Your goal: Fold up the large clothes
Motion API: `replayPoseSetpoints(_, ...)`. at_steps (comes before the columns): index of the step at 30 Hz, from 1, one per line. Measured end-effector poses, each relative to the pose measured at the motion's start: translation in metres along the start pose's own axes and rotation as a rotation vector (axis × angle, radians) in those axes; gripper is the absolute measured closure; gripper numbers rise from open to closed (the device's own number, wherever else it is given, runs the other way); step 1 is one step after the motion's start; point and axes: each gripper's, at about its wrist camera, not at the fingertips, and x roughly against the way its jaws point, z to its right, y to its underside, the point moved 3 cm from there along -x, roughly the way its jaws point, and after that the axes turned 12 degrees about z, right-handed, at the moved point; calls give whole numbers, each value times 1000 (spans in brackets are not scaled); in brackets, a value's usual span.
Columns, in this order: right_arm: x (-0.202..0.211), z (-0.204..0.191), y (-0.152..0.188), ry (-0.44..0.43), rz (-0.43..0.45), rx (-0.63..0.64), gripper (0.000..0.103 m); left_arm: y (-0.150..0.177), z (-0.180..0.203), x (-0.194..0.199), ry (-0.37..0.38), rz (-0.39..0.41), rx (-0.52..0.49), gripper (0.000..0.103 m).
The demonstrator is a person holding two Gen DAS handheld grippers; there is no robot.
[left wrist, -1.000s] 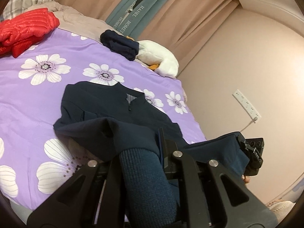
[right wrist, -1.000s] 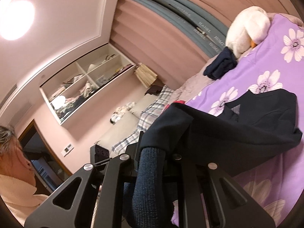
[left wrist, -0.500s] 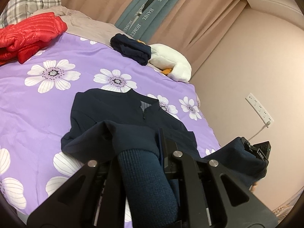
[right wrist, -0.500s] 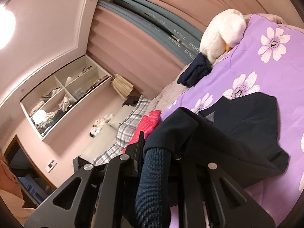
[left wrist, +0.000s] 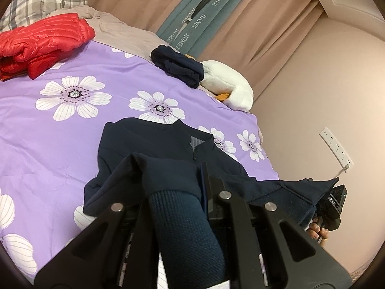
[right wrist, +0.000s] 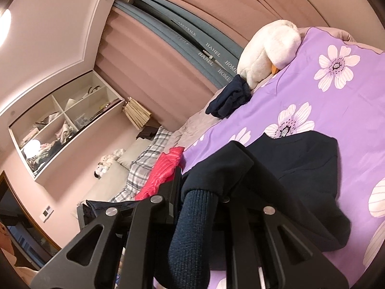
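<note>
A navy jacket (left wrist: pixel 154 149) lies collar-up on the purple flowered bedspread (left wrist: pixel 60 144), its lower part lifted off the bed. My left gripper (left wrist: pixel 175 192) is shut on the jacket's ribbed hem (left wrist: pixel 182 228), which hangs between the fingers. My right gripper (right wrist: pixel 199 192) is shut on another part of the ribbed hem (right wrist: pixel 192 224); the jacket body (right wrist: pixel 300 159) stretches from it down to the bed. The right gripper also shows in the left wrist view (left wrist: pixel 334 207), holding the hem at the right.
A red puffer jacket (left wrist: pixel 41 41) lies at the far left of the bed. A folded navy garment (left wrist: pixel 178 65) rests against a white plush duck (left wrist: pixel 228 89) at the far edge. Curtains (left wrist: pixel 216 19), a wall with a socket strip (left wrist: pixel 336 149) and wall shelves (right wrist: pixel 65 125) surround the bed.
Both grippers have moved forward over the bed and lower, carrying the hem toward the collar. More of the jacket now lies on the bedspread and the fold has tightened.
</note>
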Motion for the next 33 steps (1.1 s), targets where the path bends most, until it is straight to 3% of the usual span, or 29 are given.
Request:
replayPoseSetpoints(14,-17,28,-7,103,19,27,89,-3,-17,-24,-55,-5,-8,93)
replayPoseSetpoints(33,-35,54,-6,151,2,7,89,-4,-20,-66,-91,-42,-42,93)
